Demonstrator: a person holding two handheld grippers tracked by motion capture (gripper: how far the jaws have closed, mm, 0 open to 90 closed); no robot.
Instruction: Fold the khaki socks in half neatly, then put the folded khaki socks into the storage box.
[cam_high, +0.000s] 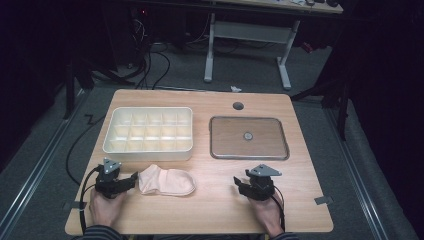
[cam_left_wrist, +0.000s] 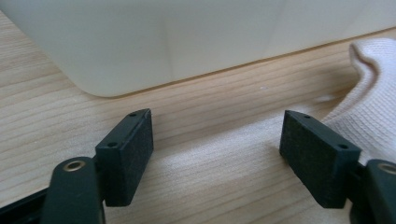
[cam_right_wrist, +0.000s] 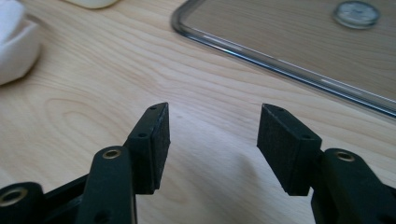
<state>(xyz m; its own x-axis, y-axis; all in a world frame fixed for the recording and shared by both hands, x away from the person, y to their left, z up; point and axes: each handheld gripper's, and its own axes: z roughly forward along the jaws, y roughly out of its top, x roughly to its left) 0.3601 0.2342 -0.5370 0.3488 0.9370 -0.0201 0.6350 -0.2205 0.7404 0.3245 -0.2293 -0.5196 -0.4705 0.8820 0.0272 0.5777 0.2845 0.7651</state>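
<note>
on the wooden table (cam_high: 210, 210) the biggest thing was a cream compartment tray (cam_high: 148, 130) at the left rear, its grid of small cells bare. right of it lay a clear flat lid (cam_high: 249, 137) with a small round knob (cam_high: 248, 135) at its middle. no brand, label or writing could be read on any of them. near the front edge a pale pink sock (cam_high: 166, 181) lay flat, just in front of the tray. the left gripper (cam_high: 133, 181) rested on the table touching the sock's cuff end, its jaws wide apart with sock fabric lying between them but not pinched. the right gripper (cam_high: 238, 185) sat well apart from the sock, in front of the lid, jaws apart over bare wood and holding nothing.
</note>
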